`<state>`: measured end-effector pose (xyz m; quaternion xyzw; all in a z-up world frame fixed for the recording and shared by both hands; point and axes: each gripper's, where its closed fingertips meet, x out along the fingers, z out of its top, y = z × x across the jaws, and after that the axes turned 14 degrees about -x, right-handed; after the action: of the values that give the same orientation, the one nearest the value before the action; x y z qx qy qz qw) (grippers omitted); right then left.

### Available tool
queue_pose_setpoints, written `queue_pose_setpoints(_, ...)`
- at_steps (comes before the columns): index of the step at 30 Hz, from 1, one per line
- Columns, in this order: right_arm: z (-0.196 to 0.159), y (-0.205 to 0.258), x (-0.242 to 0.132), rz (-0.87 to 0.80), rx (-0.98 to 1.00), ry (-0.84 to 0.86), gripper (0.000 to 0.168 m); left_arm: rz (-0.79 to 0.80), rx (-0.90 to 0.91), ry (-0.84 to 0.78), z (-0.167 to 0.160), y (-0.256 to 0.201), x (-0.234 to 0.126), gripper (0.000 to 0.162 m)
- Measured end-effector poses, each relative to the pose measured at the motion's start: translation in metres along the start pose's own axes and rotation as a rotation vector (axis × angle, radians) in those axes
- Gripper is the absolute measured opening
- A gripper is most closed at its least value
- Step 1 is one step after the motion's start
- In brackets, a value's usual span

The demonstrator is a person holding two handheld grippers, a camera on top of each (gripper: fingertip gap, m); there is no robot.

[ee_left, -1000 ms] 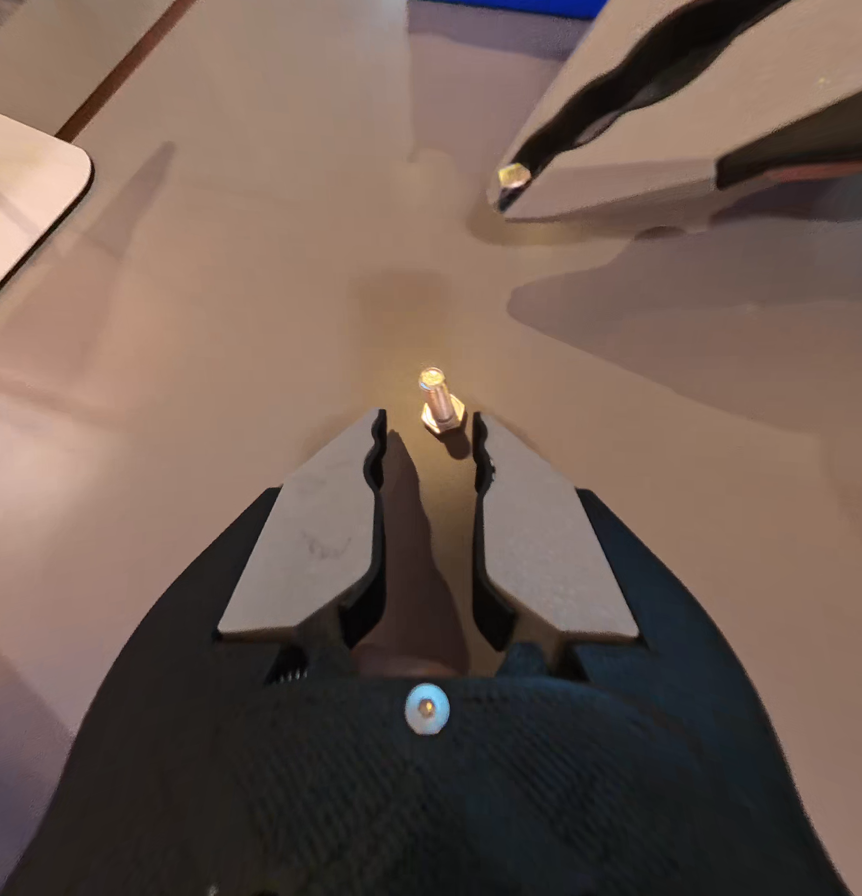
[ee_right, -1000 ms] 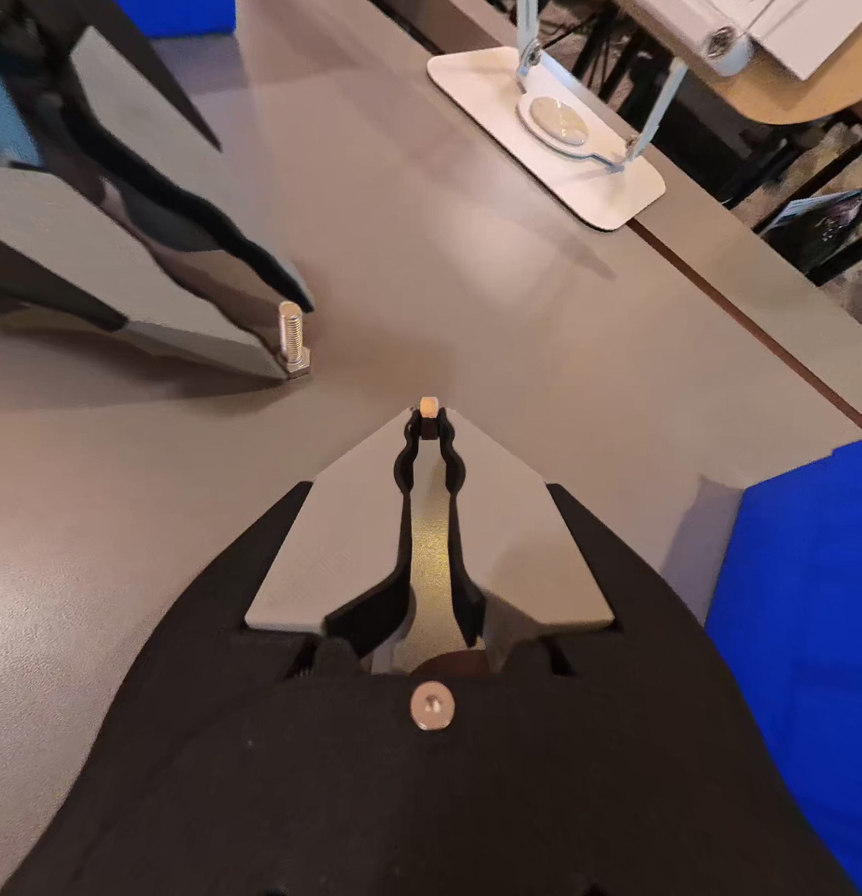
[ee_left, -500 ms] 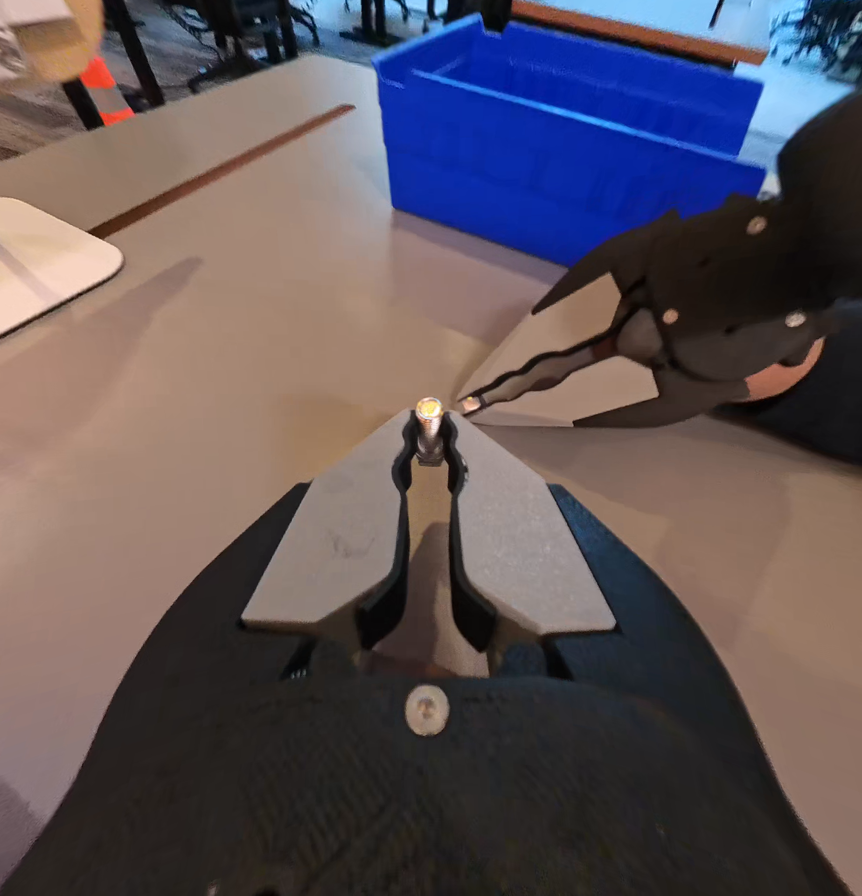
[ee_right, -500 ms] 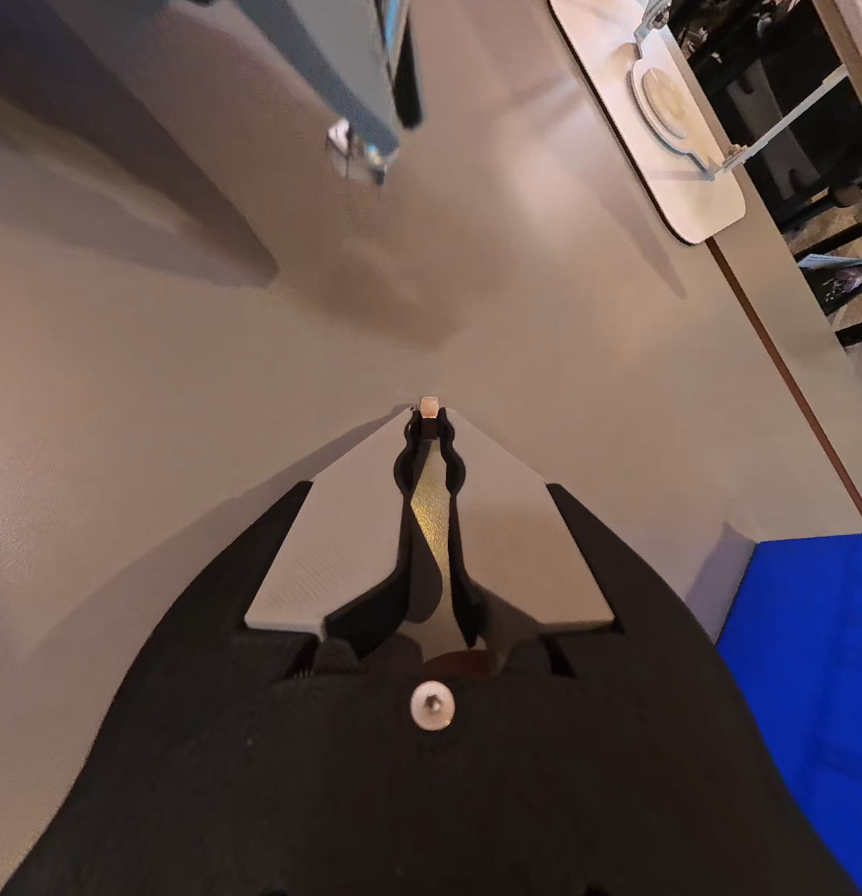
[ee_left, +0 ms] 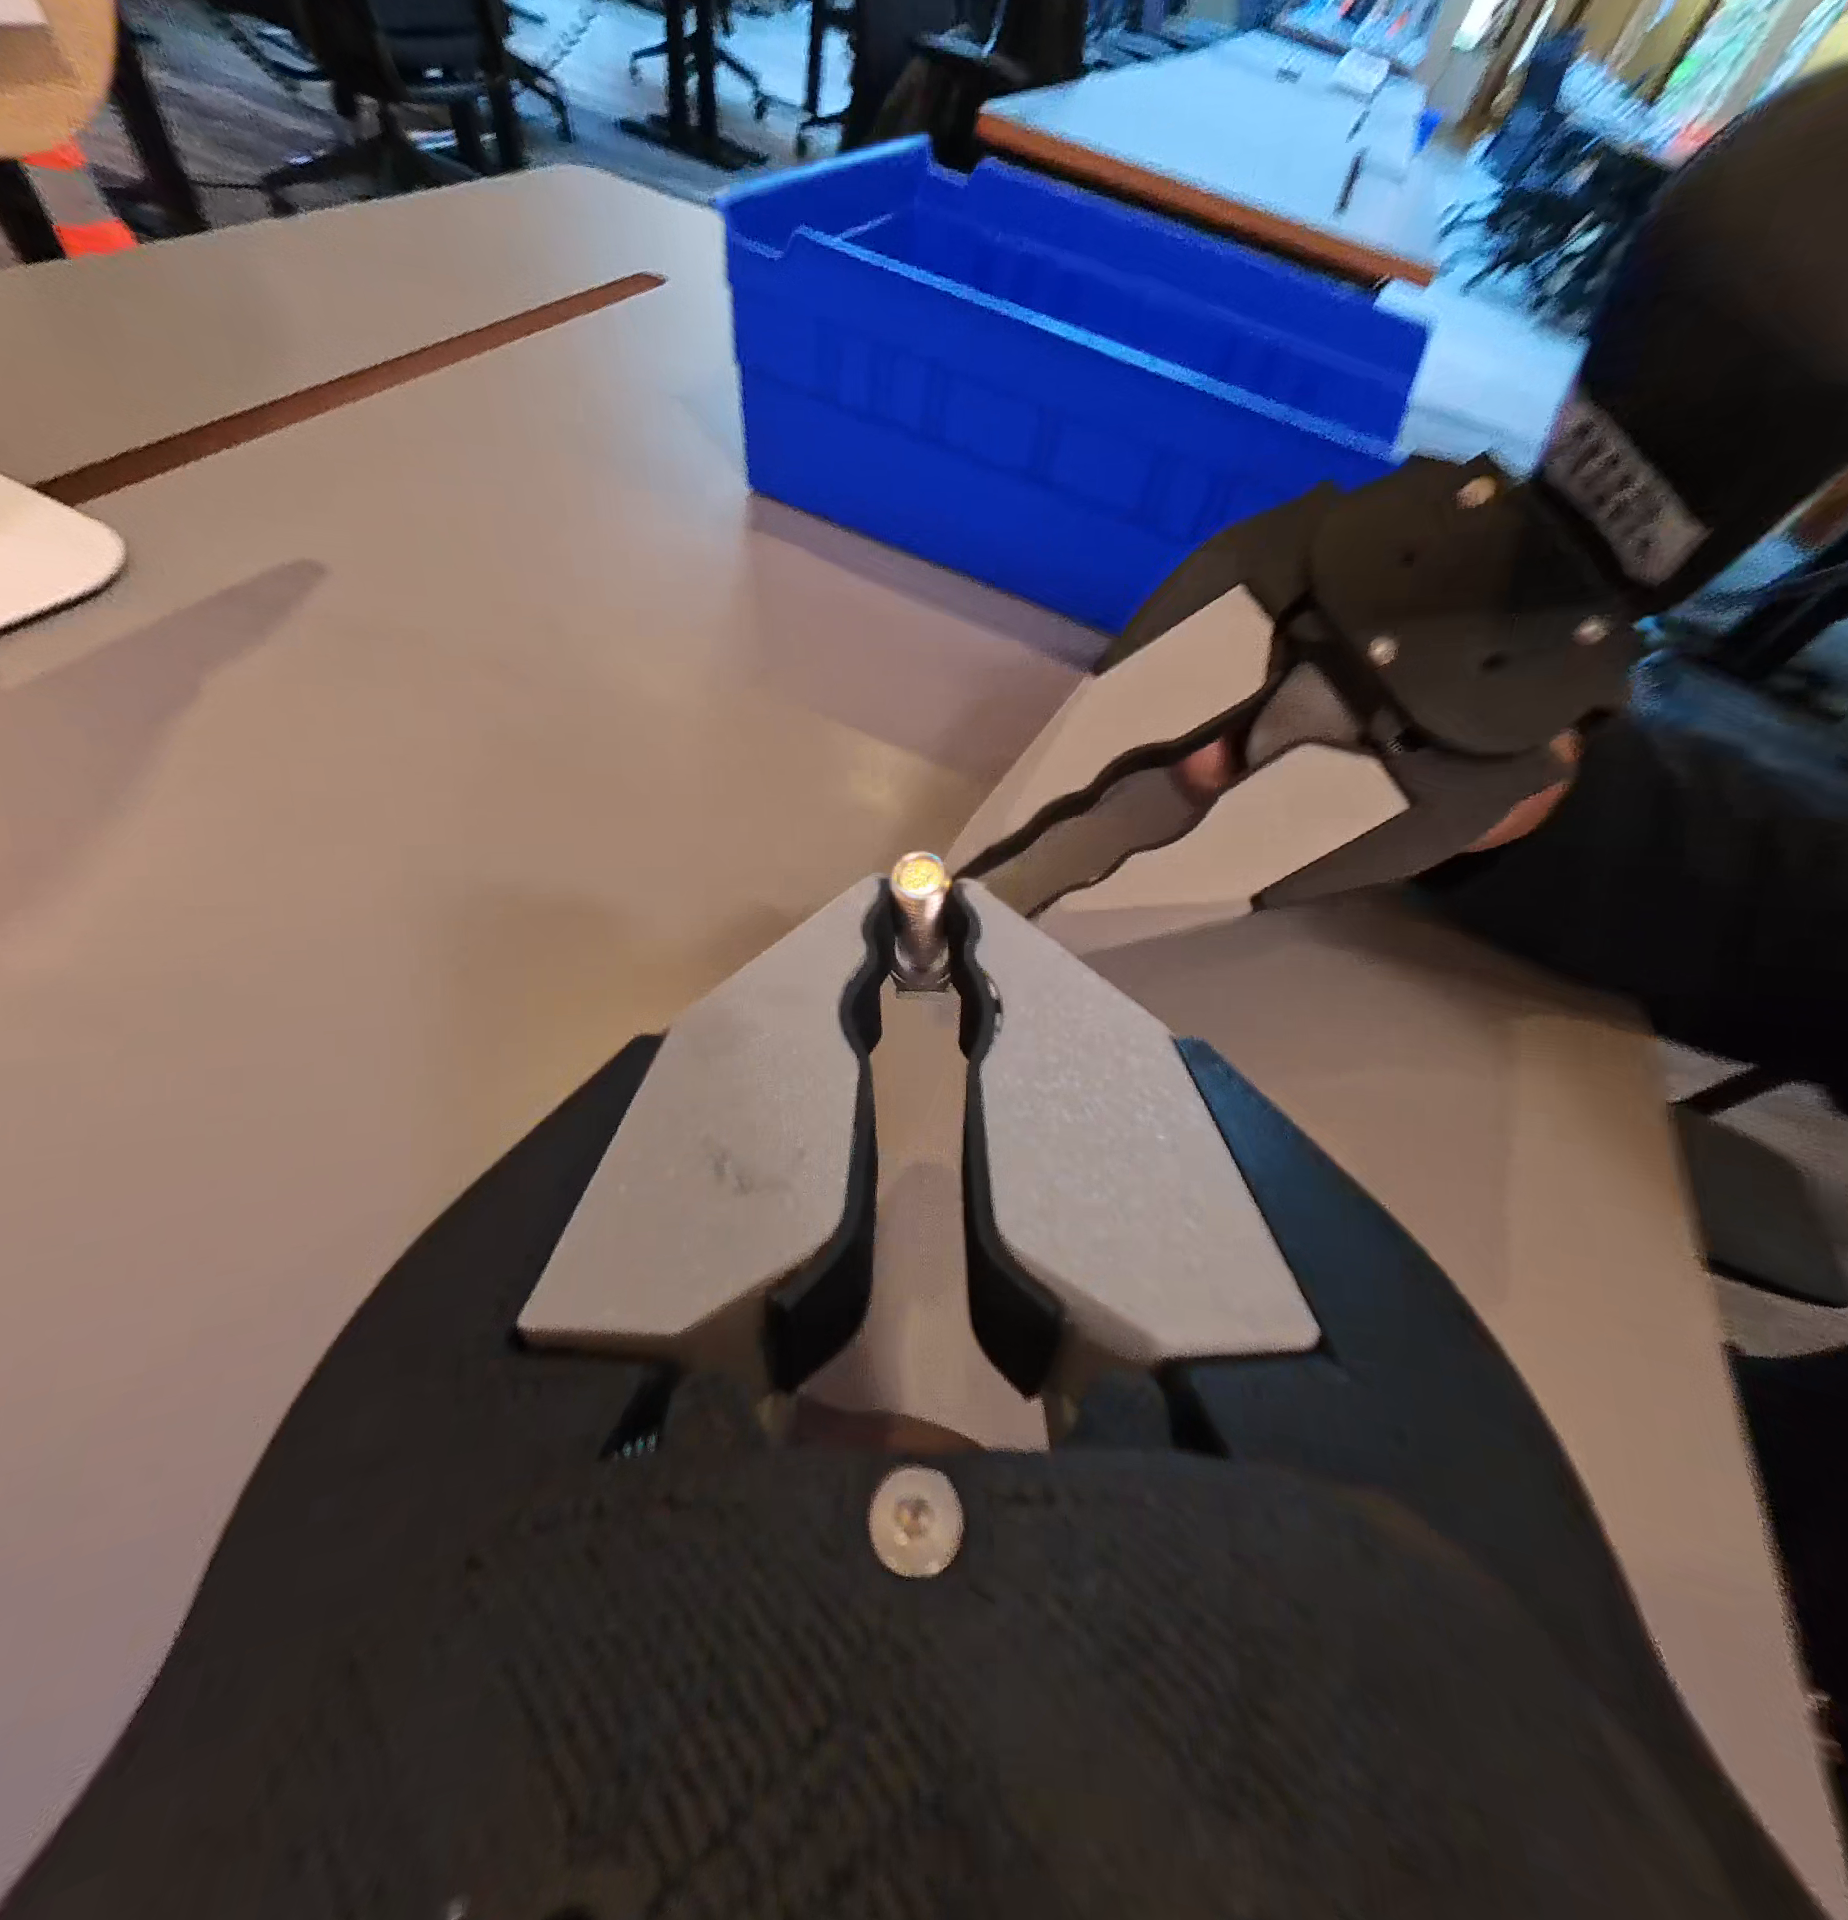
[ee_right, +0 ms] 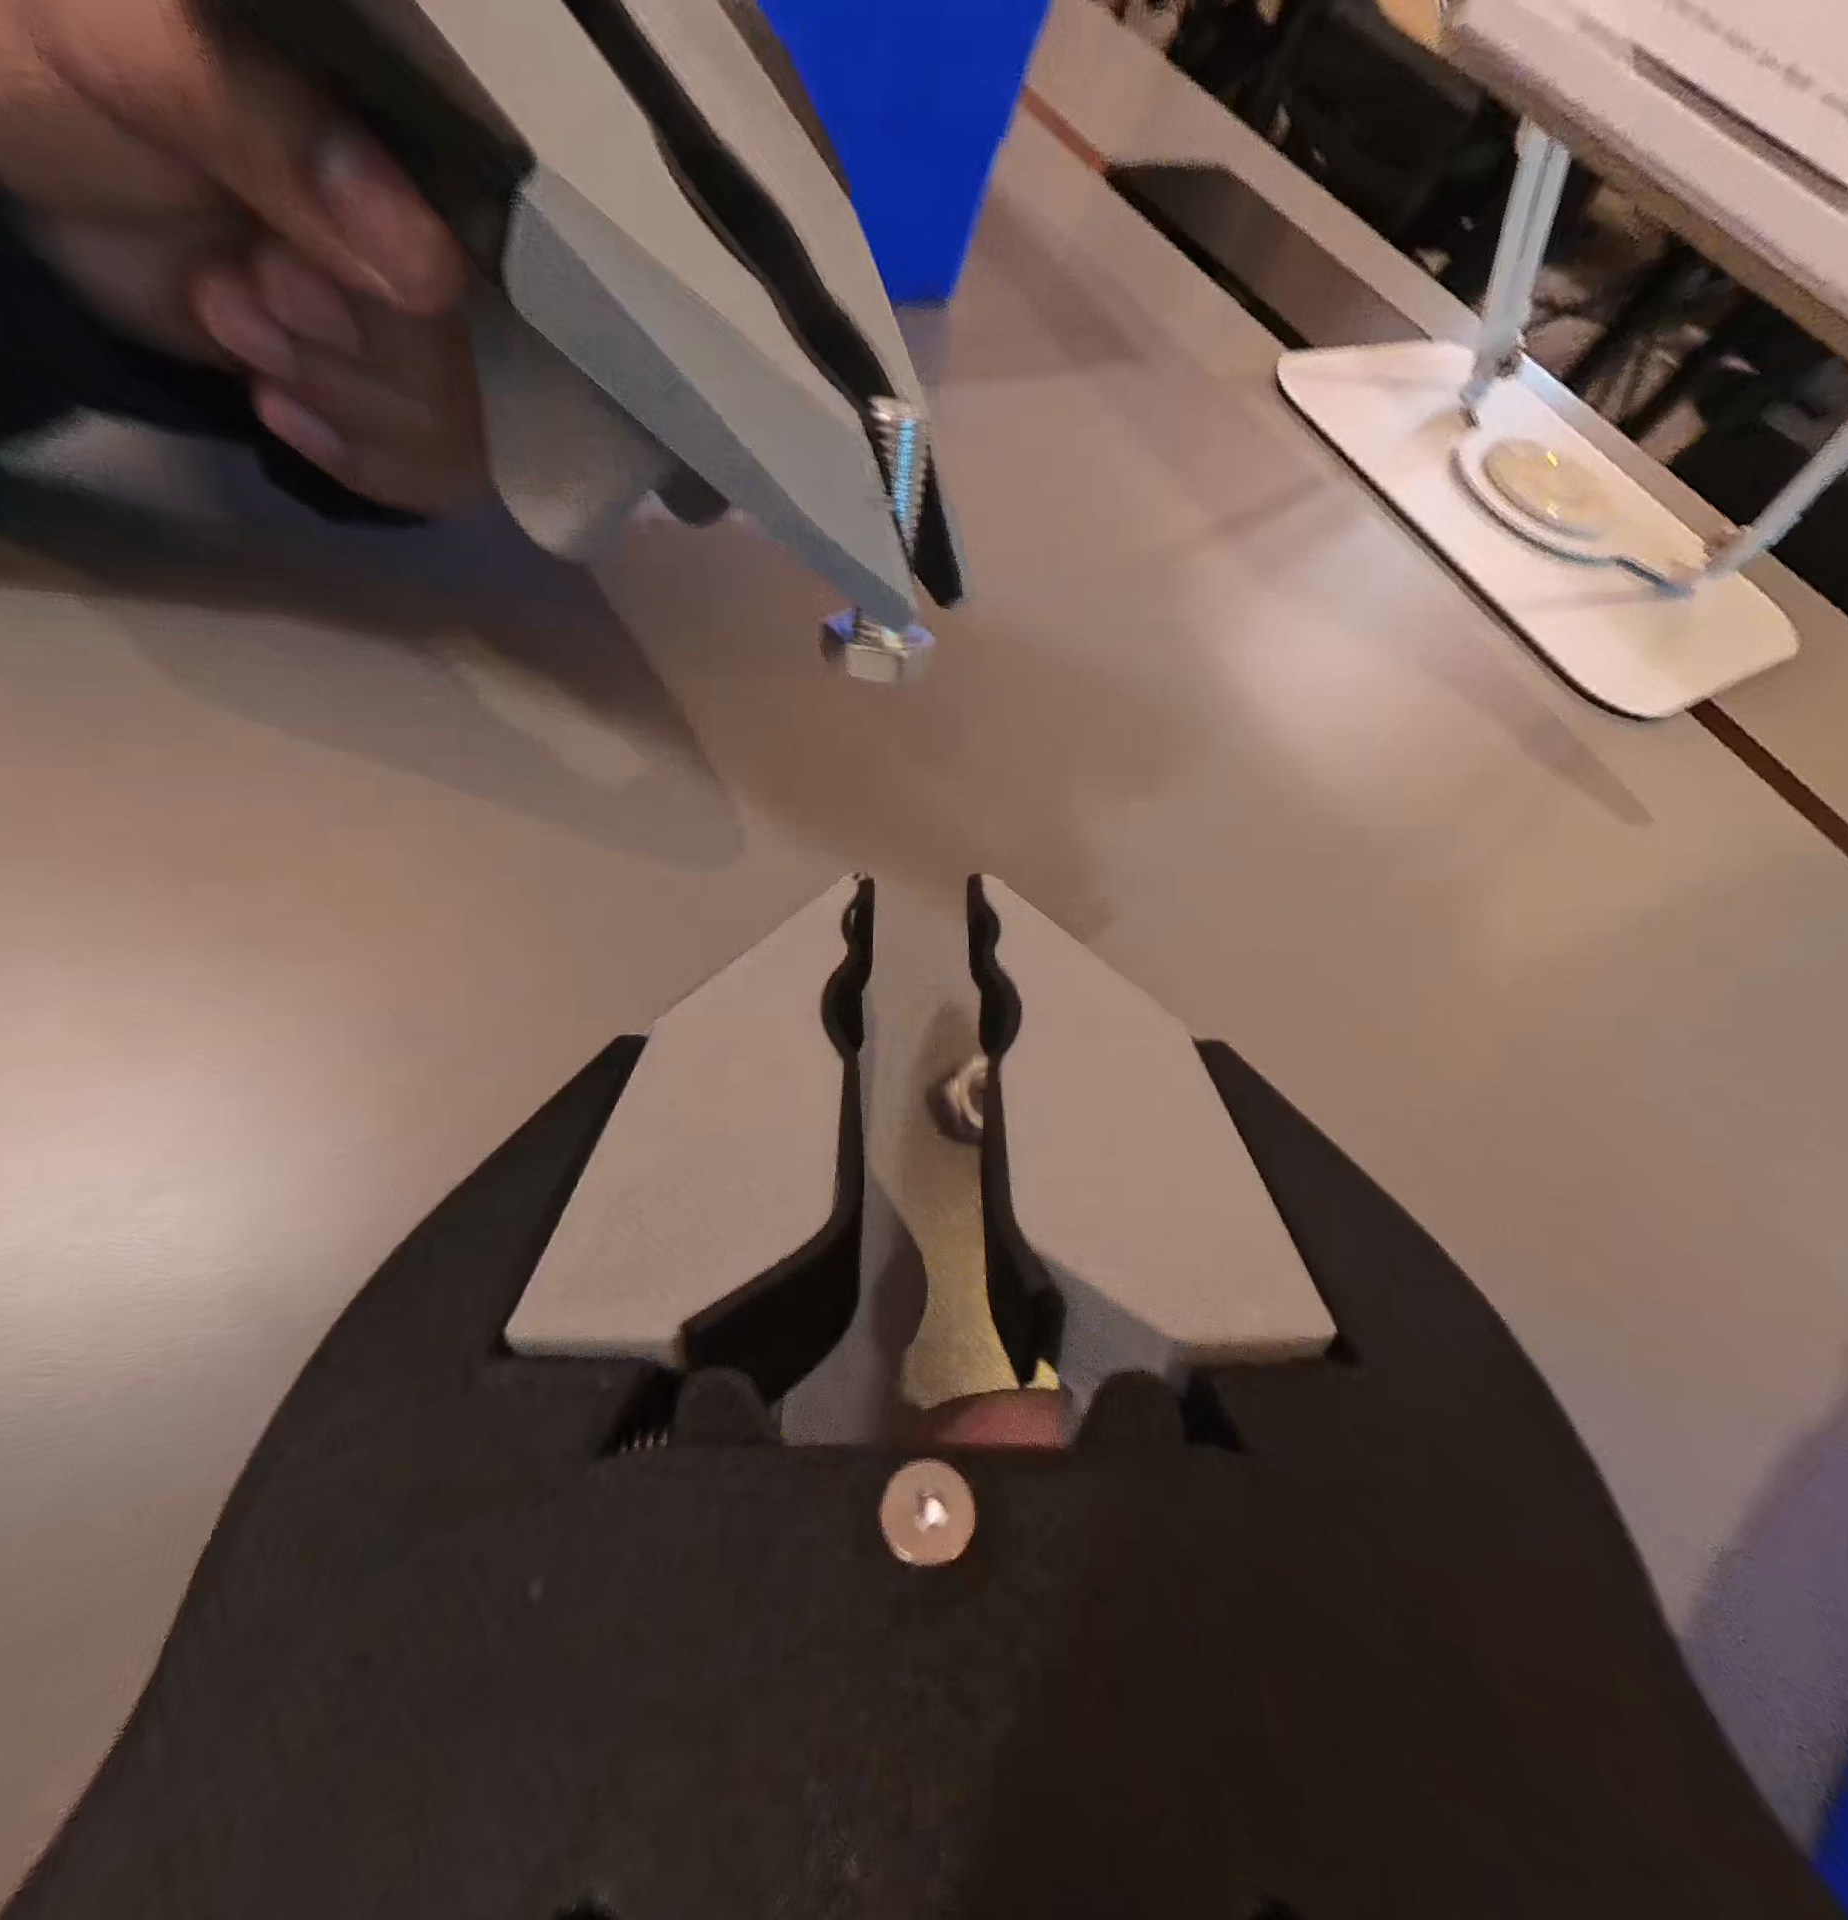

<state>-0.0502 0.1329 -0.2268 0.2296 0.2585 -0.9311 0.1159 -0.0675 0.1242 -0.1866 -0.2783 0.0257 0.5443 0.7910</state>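
My left gripper (ee_left: 921, 902) is shut on a silver bolt (ee_left: 918, 914), holding it by the shank above the grey table (ee_left: 432, 779), threaded end toward the camera. In the right wrist view the bolt (ee_right: 897, 468) hangs in the left gripper (ee_right: 915, 582) with its hex head (ee_right: 878, 652) lowest. My right gripper (ee_right: 920, 883) is slightly open with nothing at its tips. A small silver nut (ee_right: 956, 1107) shows in the gap by the right finger, farther back; whether it lies on the table I cannot tell. The right gripper's tips (ee_left: 967, 871) point close to the bolt.
A blue bin (ee_left: 1055, 384) stands on the table behind the grippers and shows in the right wrist view (ee_right: 899, 135) too. A white lamp base (ee_right: 1522, 520) sits at the table's far side, also seen at the left (ee_left: 26, 561). A hand (ee_right: 307, 312) holds the left gripper. Left tips to right tips: about 5 cm.
My left gripper closed on the bolt and lifted it off the table. My right gripper, shut on the nut before, has opened a little and the nut has left its tips.
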Motion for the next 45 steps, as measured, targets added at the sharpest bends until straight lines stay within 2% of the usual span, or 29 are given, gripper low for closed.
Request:
queue_pose_setpoints(5, 0.024, 0.005, -0.002, 0.031, 0.068, -0.135, 0.026, -0.125, -0.113, -0.034, 0.009, -0.015, -0.007, 0.007)
queue_pose_setpoints(11, 0.054, 0.003, -0.011, 0.05, 0.178, -0.308, 0.016, -0.158, -0.152, -0.005, 0.006, -0.024, -0.005, 0.007)
queue_pose_setpoints(15, 0.055, 0.002, -0.011, 0.077, 0.227, -0.319, 0.016, -0.149, -0.164, -0.003, 0.006, -0.024, -0.004, 0.007)
queue_pose_setpoints(21, 0.064, -0.002, -0.015, 0.159, 0.431, -0.433, 0.016, -0.187, -0.204, -0.061, 0.017, -0.027, -0.009, 0.008)
queue_pose_setpoints(29, 0.068, -0.012, -0.026, 0.209, 0.561, -0.527, 0.016, -0.219, -0.244, -0.09, 0.021, -0.025, -0.012, 0.019)
queue_pose_setpoints(35, 0.069, -0.007, -0.022, 0.218, 0.549, -0.509, 0.016, -0.255, -0.257, -0.104, 0.022, -0.031, -0.011, 0.008)
queue_pose_setpoints(45, 0.072, -0.013, -0.027, 0.24, 0.641, -0.581, 0.015, -0.333, -0.359, -0.162, 0.026, -0.035, -0.007, 0.008)
